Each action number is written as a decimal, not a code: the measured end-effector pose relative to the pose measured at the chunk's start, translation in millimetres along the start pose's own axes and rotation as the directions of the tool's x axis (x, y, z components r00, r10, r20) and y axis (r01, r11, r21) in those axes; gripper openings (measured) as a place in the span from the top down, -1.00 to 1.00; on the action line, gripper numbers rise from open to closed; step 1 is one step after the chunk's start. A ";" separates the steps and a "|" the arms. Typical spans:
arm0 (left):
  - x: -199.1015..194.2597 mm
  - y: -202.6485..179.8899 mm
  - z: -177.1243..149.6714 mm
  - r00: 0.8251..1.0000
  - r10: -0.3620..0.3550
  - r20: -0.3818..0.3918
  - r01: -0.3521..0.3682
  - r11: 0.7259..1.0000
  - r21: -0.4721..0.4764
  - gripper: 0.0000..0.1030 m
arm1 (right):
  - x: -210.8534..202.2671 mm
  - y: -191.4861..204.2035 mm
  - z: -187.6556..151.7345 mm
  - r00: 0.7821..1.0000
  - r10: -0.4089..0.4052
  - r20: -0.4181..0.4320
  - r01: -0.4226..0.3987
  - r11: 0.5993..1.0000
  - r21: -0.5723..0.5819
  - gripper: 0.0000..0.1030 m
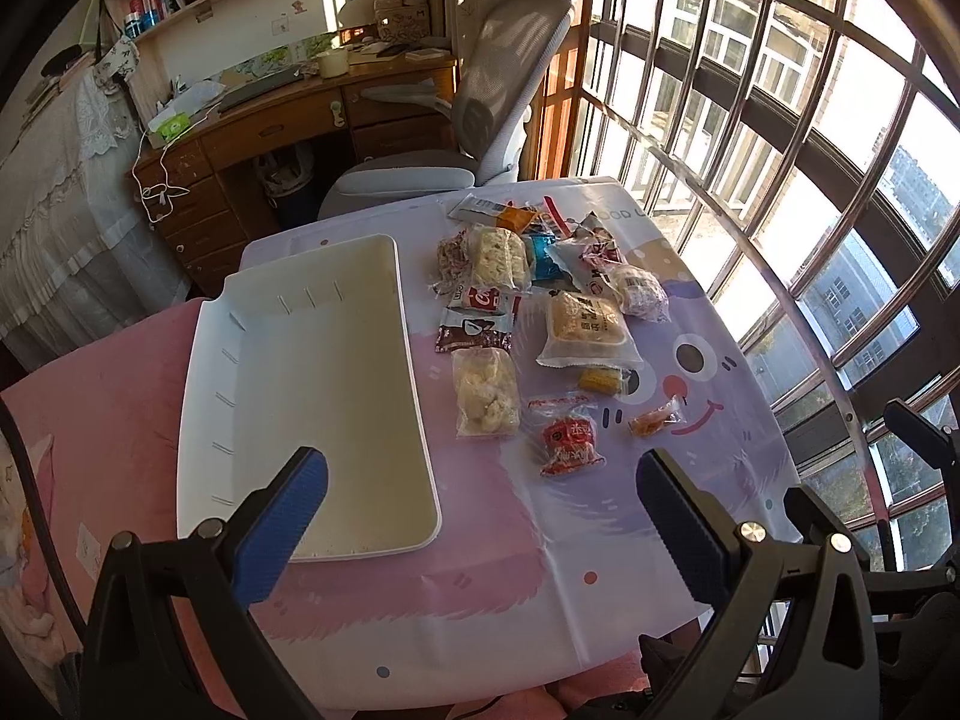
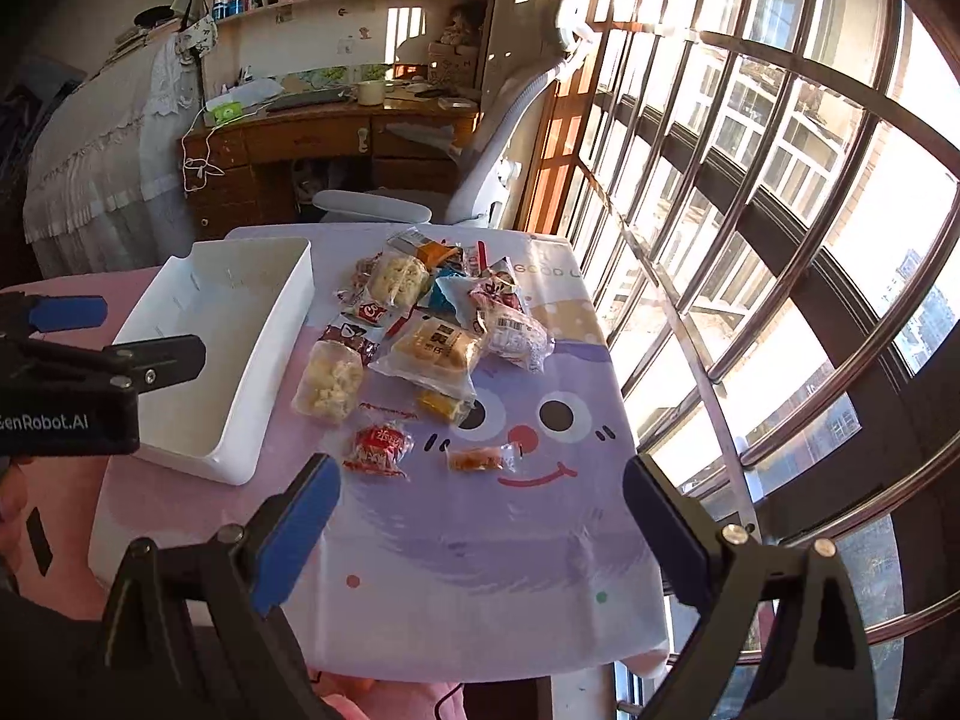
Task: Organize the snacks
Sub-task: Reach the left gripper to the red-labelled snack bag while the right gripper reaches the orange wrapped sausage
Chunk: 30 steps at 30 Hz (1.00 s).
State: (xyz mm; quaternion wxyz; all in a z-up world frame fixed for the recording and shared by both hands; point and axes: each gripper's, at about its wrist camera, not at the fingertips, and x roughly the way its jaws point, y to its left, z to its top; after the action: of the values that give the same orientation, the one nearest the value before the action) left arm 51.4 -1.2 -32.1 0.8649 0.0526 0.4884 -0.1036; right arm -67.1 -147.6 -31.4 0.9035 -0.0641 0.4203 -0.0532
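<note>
An empty white tray (image 1: 300,360) lies on the left half of the table, also in the right wrist view (image 2: 228,330). To its right sit several wrapped snacks: a clear bag of pale puffs (image 1: 486,393), a red packet (image 1: 567,441) (image 2: 378,447), a small orange sweet (image 1: 654,420) (image 2: 480,459), a bread packet (image 1: 585,324) (image 2: 435,348) and a heap behind them. My left gripper (image 1: 480,468) hovers open over the tray's near right corner, nothing between its fingers. My right gripper (image 2: 480,474) is open above the cloth, just short of the red packet and the orange sweet.
A cartoon-face tablecloth (image 2: 480,540) covers the table, its near edge just below both grippers. A barred window (image 2: 750,240) runs along the right side. A grey office chair (image 1: 498,90) stands behind the table, with a wooden desk (image 1: 270,126) and a covered bed (image 1: 54,192) beyond.
</note>
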 end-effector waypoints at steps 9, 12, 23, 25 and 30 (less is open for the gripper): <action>44.8 -27.8 11.8 0.998 -0.004 -0.066 0.003 1.000 -0.016 -0.99 | 48.3 -11.0 -9.7 0.994 0.112 -0.007 -0.112 0.977 -0.184 -0.87; 62.0 -36.6 14.0 0.996 -0.014 -0.088 0.011 0.999 -0.031 -0.99 | 67.4 -19.6 -10.7 0.989 0.148 -0.022 -0.149 0.963 -0.225 -0.87; 132.2 -69.0 15.8 0.973 0.035 -0.229 -0.051 0.997 -0.061 -0.95 | 143.1 -42.0 -21.4 0.947 0.288 -0.142 -0.320 0.885 -0.338 -0.75; 142.5 -72.4 14.8 0.966 0.041 -0.254 -0.061 0.996 -0.071 -0.95 | 153.6 -43.7 -21.9 0.939 0.302 -0.166 -0.342 0.874 -0.345 -0.73; 173.0 -79.7 12.6 0.942 0.055 -0.330 -0.084 0.994 -0.075 -0.95 | 178.8 -42.3 -27.1 0.923 0.324 -0.205 -0.381 0.839 -0.388 -0.65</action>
State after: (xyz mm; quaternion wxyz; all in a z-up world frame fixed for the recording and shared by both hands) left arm 130.3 -103.3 -172.8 0.7762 0.0482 0.6273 -0.0413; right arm 24.9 -218.0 -176.4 0.8328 -0.1750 0.4848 0.2020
